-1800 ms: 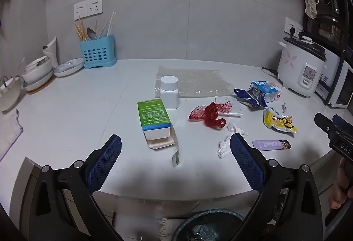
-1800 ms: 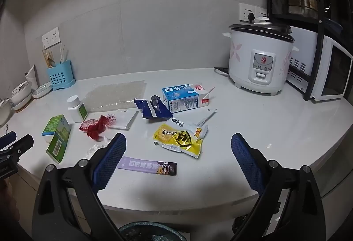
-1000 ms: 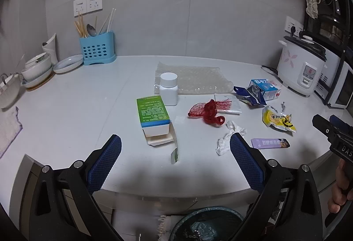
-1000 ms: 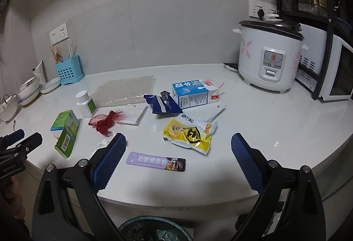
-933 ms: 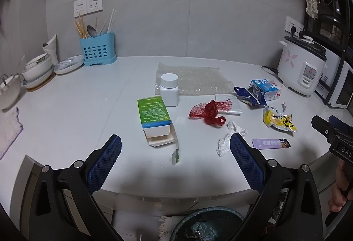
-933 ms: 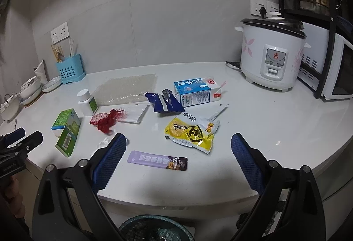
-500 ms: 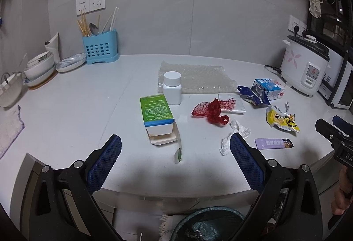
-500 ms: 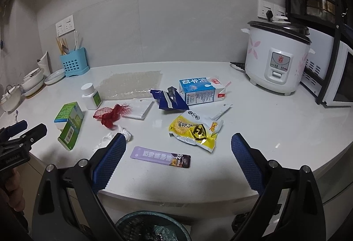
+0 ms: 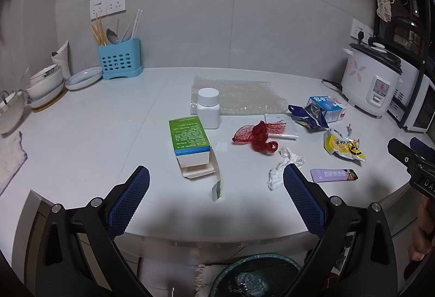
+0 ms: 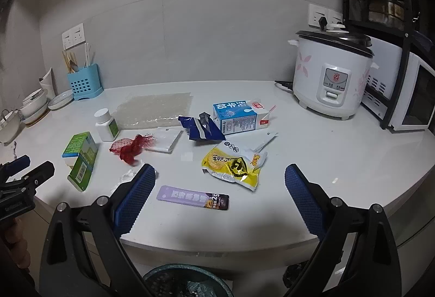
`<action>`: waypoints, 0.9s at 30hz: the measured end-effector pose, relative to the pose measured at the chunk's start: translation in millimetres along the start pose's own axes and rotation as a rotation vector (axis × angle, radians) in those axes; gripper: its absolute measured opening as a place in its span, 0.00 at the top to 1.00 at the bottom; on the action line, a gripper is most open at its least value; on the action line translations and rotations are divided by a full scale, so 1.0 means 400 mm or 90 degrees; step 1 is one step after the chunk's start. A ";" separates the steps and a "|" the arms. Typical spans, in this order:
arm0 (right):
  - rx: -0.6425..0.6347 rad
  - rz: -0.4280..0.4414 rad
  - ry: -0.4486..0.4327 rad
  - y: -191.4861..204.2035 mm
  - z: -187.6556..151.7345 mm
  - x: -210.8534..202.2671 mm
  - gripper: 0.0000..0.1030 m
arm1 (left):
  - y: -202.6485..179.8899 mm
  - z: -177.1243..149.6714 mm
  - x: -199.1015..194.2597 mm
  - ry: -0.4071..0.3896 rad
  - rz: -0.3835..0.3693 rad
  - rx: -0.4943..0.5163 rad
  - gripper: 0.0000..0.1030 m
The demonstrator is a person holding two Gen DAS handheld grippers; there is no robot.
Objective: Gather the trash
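My left hand-held gripper (image 9: 216,199) sits at the bottom of the left wrist view with its jaws spread wide and nothing between them. My right hand-held gripper (image 10: 220,196) sits at the bottom of the right wrist view, equally wide open and empty.

Items on the white bench (image 9: 95,139), left to right in the left wrist view:

- Far left edge: stacked bowls (image 9: 44,85), with a shallow plate (image 9: 83,77) beside them.
- Upper left: blue utensil holder (image 9: 119,58), against the wall.
- Centre: green box (image 9: 190,140), lying flat with its near flap open. White bottle (image 9: 208,112), upright, just behind the box.
- Behind the bottle: bubble wrap sheet (image 9: 244,100), lying flat.
- Right of centre: red mesh net (image 9: 257,135), bunched, partly on a flat white packet (image 9: 285,128).
- Below the net: crumpled tissue (image 9: 282,166), close to my left hand-held gripper's right finger.
- Further right: torn blue wrapper (image 9: 305,116), touching a blue milk carton (image 9: 325,108) lying on its side.
- Right, nearer the bench edge: yellow snack bag (image 9: 342,146) and purple sachet (image 9: 333,174), both flat.
- Far right: rice cooker (image 9: 371,79), near the wall.

In the right wrist view the purple sachet (image 10: 193,197) lies between my right hand-held gripper's fingers, and the yellow snack bag (image 10: 232,163) just above it.

A dark bin (image 9: 255,275) stands on the floor below the bench edge, at the bottom centre of both views.
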State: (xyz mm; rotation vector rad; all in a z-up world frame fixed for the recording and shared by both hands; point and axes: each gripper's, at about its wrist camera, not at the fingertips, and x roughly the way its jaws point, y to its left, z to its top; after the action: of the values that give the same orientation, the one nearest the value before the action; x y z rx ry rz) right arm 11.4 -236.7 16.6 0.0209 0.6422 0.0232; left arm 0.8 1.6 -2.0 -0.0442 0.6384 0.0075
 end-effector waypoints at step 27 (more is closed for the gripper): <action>0.016 0.001 0.011 -0.014 -0.008 -0.004 0.11 | 0.003 0.006 -0.002 0.014 0.016 0.005 0.07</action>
State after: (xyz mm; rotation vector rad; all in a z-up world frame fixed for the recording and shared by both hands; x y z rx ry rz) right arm 8.2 -242.3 14.7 0.0448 0.6594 0.0165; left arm 1.6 3.0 0.5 -0.0293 0.6612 0.0286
